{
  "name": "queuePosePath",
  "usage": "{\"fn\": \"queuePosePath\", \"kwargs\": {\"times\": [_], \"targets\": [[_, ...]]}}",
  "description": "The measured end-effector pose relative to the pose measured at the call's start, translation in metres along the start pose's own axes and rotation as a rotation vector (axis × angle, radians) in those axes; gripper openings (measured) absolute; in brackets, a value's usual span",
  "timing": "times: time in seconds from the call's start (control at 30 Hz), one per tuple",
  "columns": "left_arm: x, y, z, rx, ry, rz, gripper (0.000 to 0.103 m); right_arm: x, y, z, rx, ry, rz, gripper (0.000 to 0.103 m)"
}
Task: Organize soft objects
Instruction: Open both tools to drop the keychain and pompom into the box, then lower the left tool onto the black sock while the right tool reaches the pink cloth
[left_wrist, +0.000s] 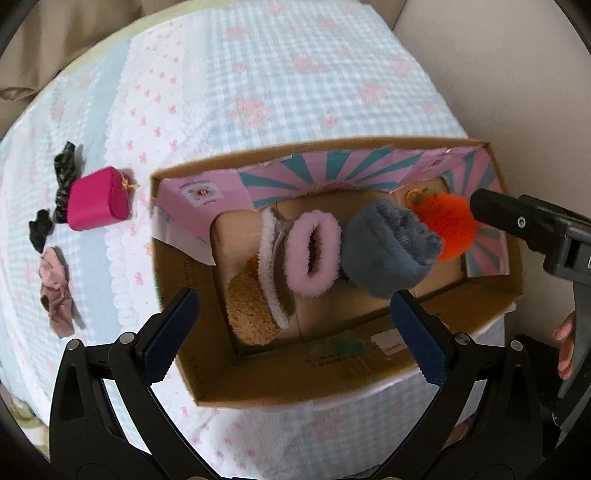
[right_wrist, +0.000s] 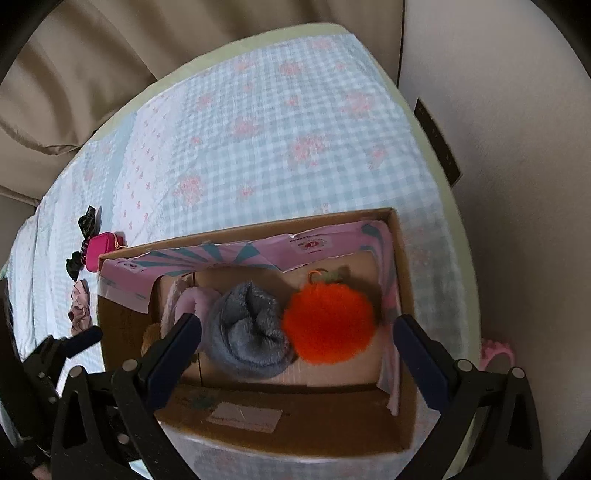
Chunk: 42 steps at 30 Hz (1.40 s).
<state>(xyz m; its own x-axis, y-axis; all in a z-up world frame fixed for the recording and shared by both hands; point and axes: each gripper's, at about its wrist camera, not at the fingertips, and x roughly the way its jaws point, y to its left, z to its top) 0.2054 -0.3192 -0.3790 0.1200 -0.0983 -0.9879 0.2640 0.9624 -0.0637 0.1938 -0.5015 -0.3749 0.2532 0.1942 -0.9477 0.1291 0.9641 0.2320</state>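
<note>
While both the left gripper (left_wrist: 293, 334) and right gripper (right_wrist: 295, 354) hang spread and empty over the open cardboard box (left_wrist: 280, 384), grey fleece roll (left_wrist: 388, 251) and orange pompom (right_wrist: 328, 325) sit inside; pink pouch (left_wrist: 98, 205) and scrunchies (left_wrist: 55, 291) at frame left remain.

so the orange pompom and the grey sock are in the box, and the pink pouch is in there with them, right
Not quite. The orange pompom and grey sock are in the cardboard box, but the pink pouch lies outside it on the checked bedspread, left of the box. The left wrist view shows this best.
</note>
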Motion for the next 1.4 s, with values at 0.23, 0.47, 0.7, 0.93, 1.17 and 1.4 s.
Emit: {"fn": "queuePosePath", "kwargs": {"times": [0.23, 0.47, 0.7, 0.93, 1.17, 1.4], "targets": [[-0.053, 0.003, -0.005, 0.001, -0.099, -0.009, 0.103, -0.055, 0.013, -0.011, -0.016, -0.096, -0.013, 0.103], [-0.138, 0.013, -0.026, -0.012, -0.253, -0.019, 0.103, -0.128, 0.041, -0.033, -0.057, -0.210, -0.041, 0.103], [-0.219, 0.025, -0.059, -0.016, -0.426, -0.014, 0.103, -0.197, 0.069, -0.069, -0.080, -0.355, -0.080, 0.103], [-0.279, 0.055, -0.104, -0.006, -0.536, 0.004, 0.103, -0.236, 0.103, -0.104, -0.076, -0.416, -0.091, 0.103], [-0.319, 0.118, -0.144, -0.054, -0.612, 0.054, 0.103, -0.249, 0.160, -0.126, -0.089, -0.468, -0.052, 0.103], [-0.332, 0.202, -0.168, -0.121, -0.621, 0.074, 0.103, -0.239, 0.239, -0.135, -0.148, -0.500, 0.012, 0.103]]}}
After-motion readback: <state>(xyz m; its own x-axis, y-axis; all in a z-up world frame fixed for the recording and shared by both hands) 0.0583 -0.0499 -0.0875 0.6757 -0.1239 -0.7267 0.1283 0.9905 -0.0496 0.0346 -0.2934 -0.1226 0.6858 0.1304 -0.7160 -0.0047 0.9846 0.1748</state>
